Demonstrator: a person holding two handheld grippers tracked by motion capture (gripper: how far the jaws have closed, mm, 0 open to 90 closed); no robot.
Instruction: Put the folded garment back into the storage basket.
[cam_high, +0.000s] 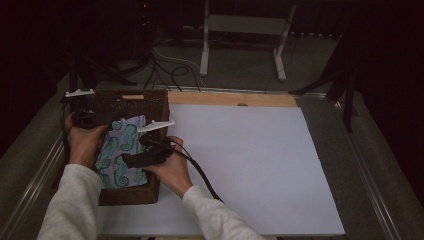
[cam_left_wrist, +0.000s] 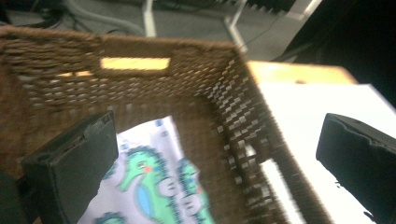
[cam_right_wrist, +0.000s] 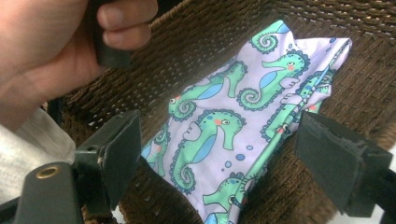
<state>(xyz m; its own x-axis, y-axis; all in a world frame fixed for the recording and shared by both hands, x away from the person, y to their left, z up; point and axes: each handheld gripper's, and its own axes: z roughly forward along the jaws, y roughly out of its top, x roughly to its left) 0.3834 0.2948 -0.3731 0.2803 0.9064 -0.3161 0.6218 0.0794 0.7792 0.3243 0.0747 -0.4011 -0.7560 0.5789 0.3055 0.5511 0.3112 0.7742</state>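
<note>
Overhead, the folded seahorse cloth (cam_high: 120, 152) lies inside the wicker basket (cam_high: 150, 105) at the table's left edge. Left gripper (cam_left_wrist: 217, 163): jaws apart, straddling the basket's corner. Right gripper (cam_right_wrist: 219, 158): jaws apart above the cloth.

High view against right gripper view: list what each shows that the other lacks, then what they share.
High view alone: the white mat on the table, a wooden board at its far edge, a white stand on the floor beyond, and both sleeves.

Right gripper view alone: a close look between the right tongs, jaws wide apart with nothing pinched, and the seahorses' orange cheeks.

Both: the basket, the folded seahorse cloth lying in it, and the left hand.
</note>
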